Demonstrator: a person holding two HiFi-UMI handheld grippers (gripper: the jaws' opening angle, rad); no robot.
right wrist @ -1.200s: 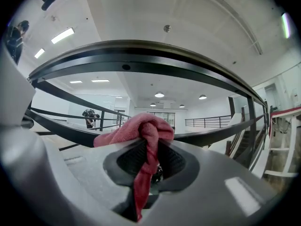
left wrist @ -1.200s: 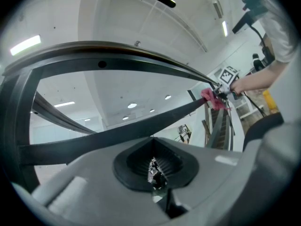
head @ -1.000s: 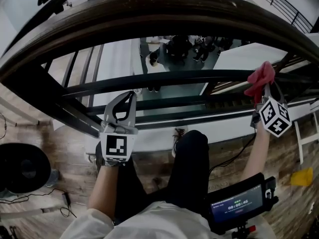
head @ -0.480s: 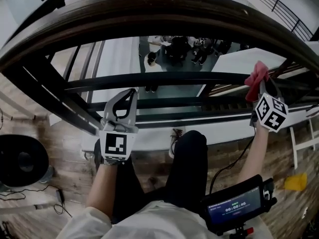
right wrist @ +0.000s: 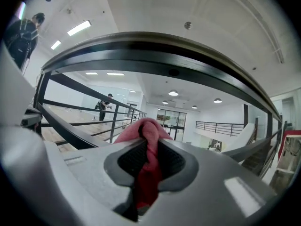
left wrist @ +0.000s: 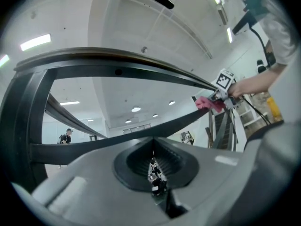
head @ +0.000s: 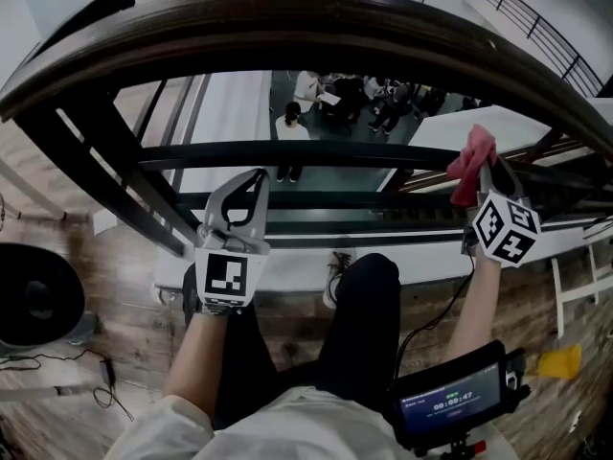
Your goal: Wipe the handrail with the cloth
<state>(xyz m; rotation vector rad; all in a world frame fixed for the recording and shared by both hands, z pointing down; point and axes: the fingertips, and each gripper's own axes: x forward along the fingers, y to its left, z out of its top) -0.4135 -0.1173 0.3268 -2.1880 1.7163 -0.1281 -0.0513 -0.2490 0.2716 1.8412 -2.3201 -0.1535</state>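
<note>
Fingers (right wrist: 175,163) of the right gripper (head: 487,172) pinch the cloth (head: 469,159); left gripper (head: 251,180) fingers are together, empty. Risk: friction against the handrail (head: 287,27) could pull the cloth free, dropping it to the level below.

I'm on an upper gallery of a big public or office building. A dark curved handrail (head: 287,27) runs just above my left tongs (head: 257,174) and right tongs (head: 487,164). Beyond their tips, through the bars (head: 287,153), people (head: 364,94) gather on a lower floor (head: 330,127). Wood-look flooring (head: 134,305) lies beneath them. Ahead of the right tongs are strip lights (right wrist: 79,27), glass doors (right wrist: 170,119) and another railed balcony (right wrist: 221,126).
</note>
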